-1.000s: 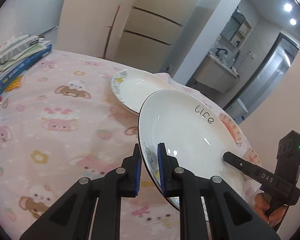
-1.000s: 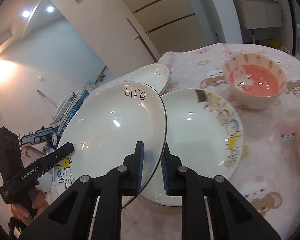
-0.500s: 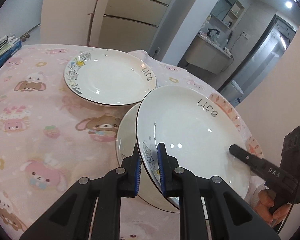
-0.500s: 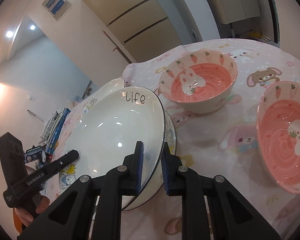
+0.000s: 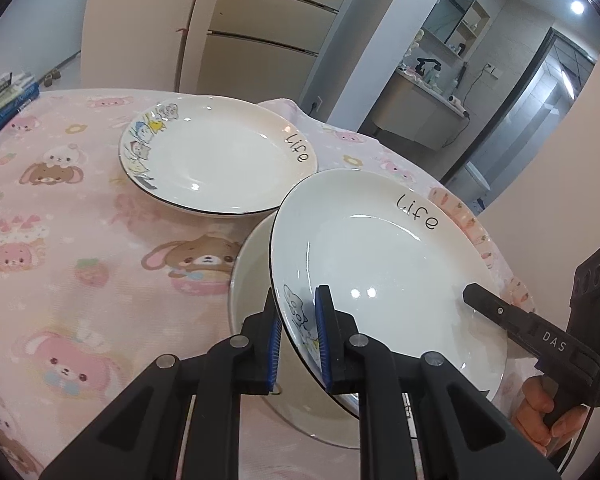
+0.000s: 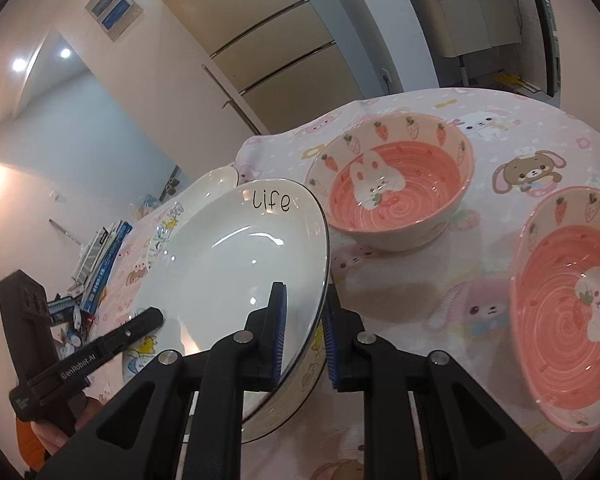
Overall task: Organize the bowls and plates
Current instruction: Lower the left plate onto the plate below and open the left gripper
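— What does the held plate (image 5: pixel 380 264) look like?
— Glossy white, thin dark rim, "life" lettered at its far edge, cartoon animals near the left gripper (image 5: pixel 298 336).
— Who has it?
— Both. The left gripper and right gripper (image 6: pixel 304 340) are each nearly closed, clamped on opposite rims, tilting it over a second plate (image 5: pixel 248 280) on the pink tabletop (image 5: pixel 80 248), beside two pink bunny bowls (image 6: pixel 392 184).

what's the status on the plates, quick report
Left gripper and right gripper both shut on held plate. It hangs tilted over second plate on the table. Third plate and two pink bowls stand clear.
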Motion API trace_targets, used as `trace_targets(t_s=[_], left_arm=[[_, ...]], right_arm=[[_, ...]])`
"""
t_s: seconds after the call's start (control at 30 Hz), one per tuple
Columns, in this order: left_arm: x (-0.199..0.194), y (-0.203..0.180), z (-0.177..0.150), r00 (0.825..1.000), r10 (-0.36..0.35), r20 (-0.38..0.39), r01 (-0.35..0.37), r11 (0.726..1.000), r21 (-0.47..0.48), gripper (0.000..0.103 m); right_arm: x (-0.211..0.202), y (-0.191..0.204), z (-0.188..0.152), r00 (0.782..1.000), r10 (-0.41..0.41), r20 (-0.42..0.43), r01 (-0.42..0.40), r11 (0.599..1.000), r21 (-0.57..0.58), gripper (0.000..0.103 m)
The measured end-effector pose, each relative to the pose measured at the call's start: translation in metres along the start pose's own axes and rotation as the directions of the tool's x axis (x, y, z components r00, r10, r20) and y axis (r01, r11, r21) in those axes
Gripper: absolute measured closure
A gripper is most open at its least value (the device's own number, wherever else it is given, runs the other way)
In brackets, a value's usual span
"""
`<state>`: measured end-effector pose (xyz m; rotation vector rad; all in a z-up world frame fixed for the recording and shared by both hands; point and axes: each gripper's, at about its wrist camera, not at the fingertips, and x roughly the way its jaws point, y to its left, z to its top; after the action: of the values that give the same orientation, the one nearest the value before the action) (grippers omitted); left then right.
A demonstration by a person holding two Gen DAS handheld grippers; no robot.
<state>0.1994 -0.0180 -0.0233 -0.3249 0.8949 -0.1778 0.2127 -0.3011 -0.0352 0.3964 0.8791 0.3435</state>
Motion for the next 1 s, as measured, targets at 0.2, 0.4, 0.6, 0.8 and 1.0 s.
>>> trace_targets(t_s=[0.2,0.4,0.6,0.8,1.0], left_arm=[[-0.003,0.006,-0.008,1.0,0.026,-0.008,-0.026,1.0,0.015,0.087],[0.001,0.005,-0.012,0.999,0.045,-0.027,-0.044,0.999,0.032,0.086],[0.001,0.003,-0.013,0.998,0.046,-0.035,-0.044,0.998,0.042,0.085],[0.005,-0.005,-0.017,0.998,0.044,-0.051,-0.041,0.997,0.065,0.084],[0.011,-0.011,-0.021,0.998,0.042,-0.056,-0.037,0.996,0.084,0.083]], right_arm=[[0.004,0.01,-0.01,1.0,-0.03,0.006,0.031,0.999,-0.041,0.086],[0.007,0.014,-0.017,0.997,-0.073,0.016,0.074,0.994,-0.085,0.085],[0.004,0.015,-0.017,0.996,-0.085,0.026,0.087,0.993,-0.078,0.085],[0.0,0.014,-0.016,0.992,-0.121,0.038,0.124,0.989,-0.076,0.085],[0.0,0.005,-0.014,0.991,-0.135,0.027,0.136,0.988,-0.068,0.085]])
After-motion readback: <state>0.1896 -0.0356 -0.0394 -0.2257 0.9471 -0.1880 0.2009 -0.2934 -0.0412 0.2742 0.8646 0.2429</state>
